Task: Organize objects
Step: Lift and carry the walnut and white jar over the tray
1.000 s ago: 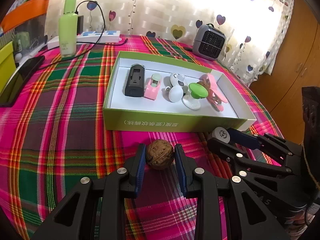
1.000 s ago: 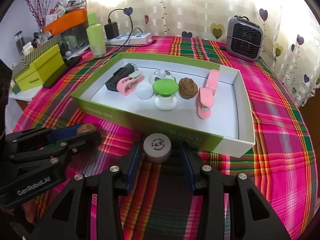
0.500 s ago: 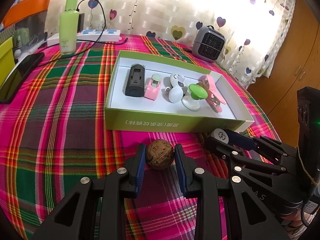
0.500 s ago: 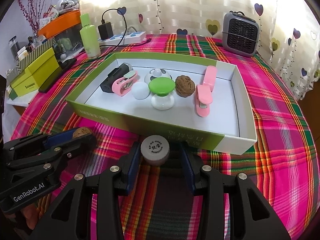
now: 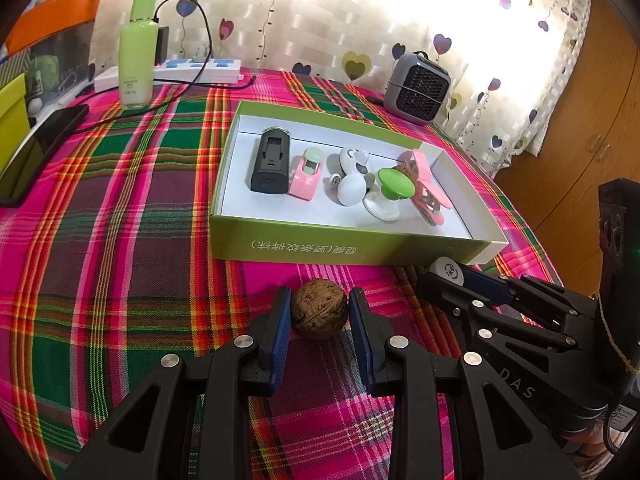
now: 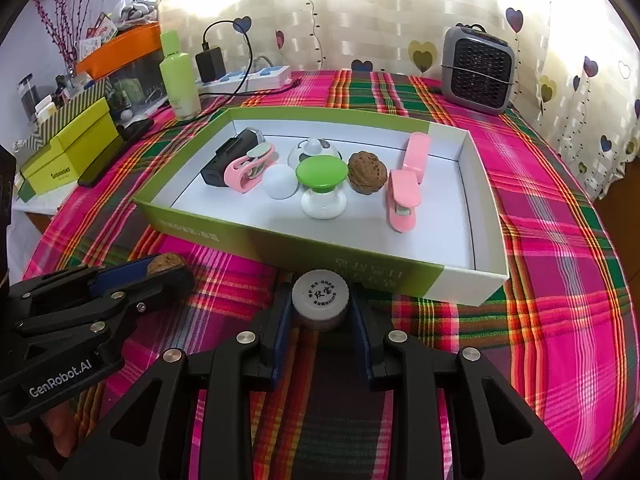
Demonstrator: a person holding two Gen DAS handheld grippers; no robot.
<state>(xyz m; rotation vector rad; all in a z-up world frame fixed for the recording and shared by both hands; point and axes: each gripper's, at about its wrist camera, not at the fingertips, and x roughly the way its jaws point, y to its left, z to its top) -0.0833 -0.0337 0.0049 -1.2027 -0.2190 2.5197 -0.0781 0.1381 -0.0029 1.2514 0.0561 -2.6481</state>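
The left gripper clamps the walnut, hard, light, round and likely to roll. The right gripper, jaws just closing, squeezes the small jar near the green box; grip below its lid.

Table w/ plaid cloth, pink/green/red checks. Directly on it: green open box w/ white inside, mid-table. In front of box, on cloth: walnut and small white-capped jar, well apart from each other. Back left: tall green bottle upright, white power strip just beside it w/ black charger plugged in and cable trailing over cloth. Back right: small grey fan heater. Left edge: black phone lying flat, yellow-green box near it; can't tell if that box sits on the table.
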